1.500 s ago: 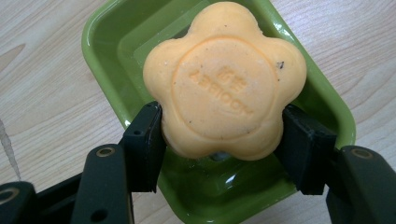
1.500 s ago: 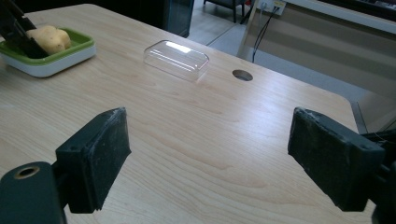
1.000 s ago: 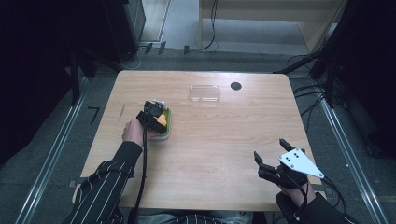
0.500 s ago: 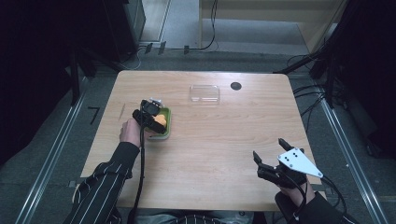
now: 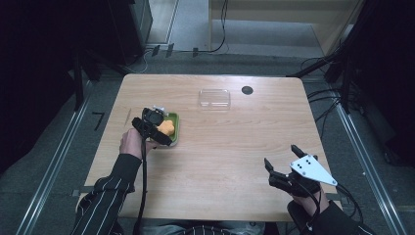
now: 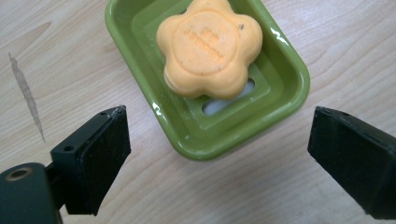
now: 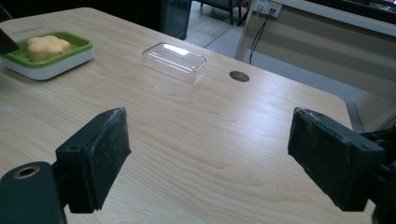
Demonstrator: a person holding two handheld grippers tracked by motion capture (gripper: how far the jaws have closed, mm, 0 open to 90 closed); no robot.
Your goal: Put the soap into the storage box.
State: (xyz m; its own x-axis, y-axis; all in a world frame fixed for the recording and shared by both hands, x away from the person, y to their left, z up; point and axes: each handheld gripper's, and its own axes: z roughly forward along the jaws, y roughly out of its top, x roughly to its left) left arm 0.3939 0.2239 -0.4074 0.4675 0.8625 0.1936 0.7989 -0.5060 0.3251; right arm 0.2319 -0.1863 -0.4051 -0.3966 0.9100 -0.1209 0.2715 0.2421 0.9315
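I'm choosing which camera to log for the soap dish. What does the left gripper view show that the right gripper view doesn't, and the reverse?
Left gripper view alone: the stamped face of the orange soap, the drain slot in the green dish and a dark streak in the wood.

Right gripper view alone: the clear lid, the round table hole and the dish's white base.

Both: soap lying in the dish on the wooden table, seen between two open black jaws.

Bare table (image 5: 230, 147) mid; soap dish (image 5: 172, 128) left, clear lid (image 5: 214, 98) far.
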